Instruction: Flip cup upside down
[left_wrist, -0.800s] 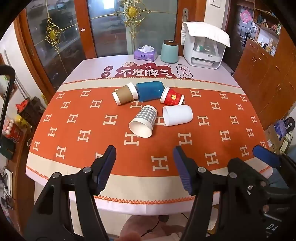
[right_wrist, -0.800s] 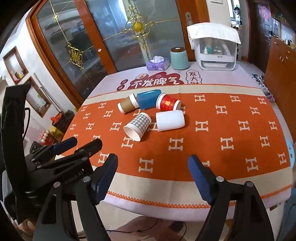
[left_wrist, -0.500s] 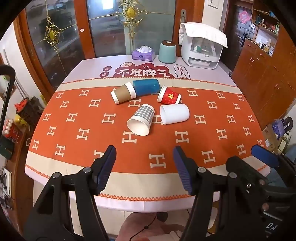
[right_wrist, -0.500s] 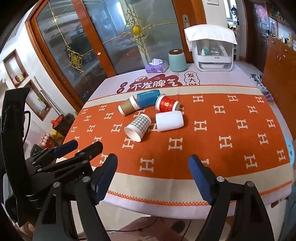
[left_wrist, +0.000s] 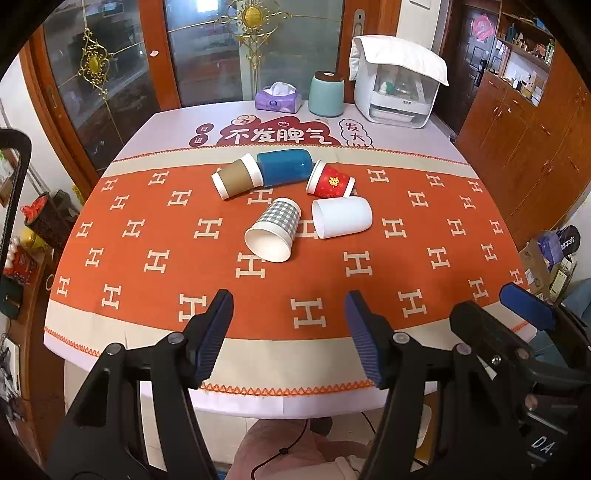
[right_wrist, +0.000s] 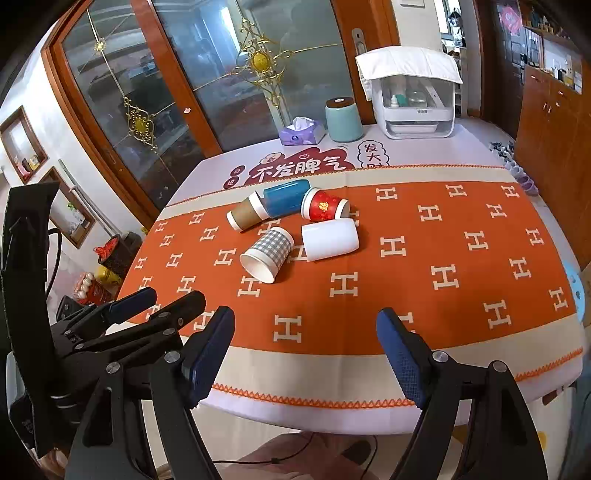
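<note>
Hovering spread and empty, both claws: left claw (left_wrist: 288, 334), right claw (right_wrist: 304, 350); only right view shows purple cups (right_wrist: 521, 175).

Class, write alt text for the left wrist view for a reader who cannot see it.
Five cups lie on their sides mid-table on an orange tablecloth: a brown cup, blue cup, red cup, checked cup and white cup. The open left gripper hovers at the near edge, holding nothing.
</note>
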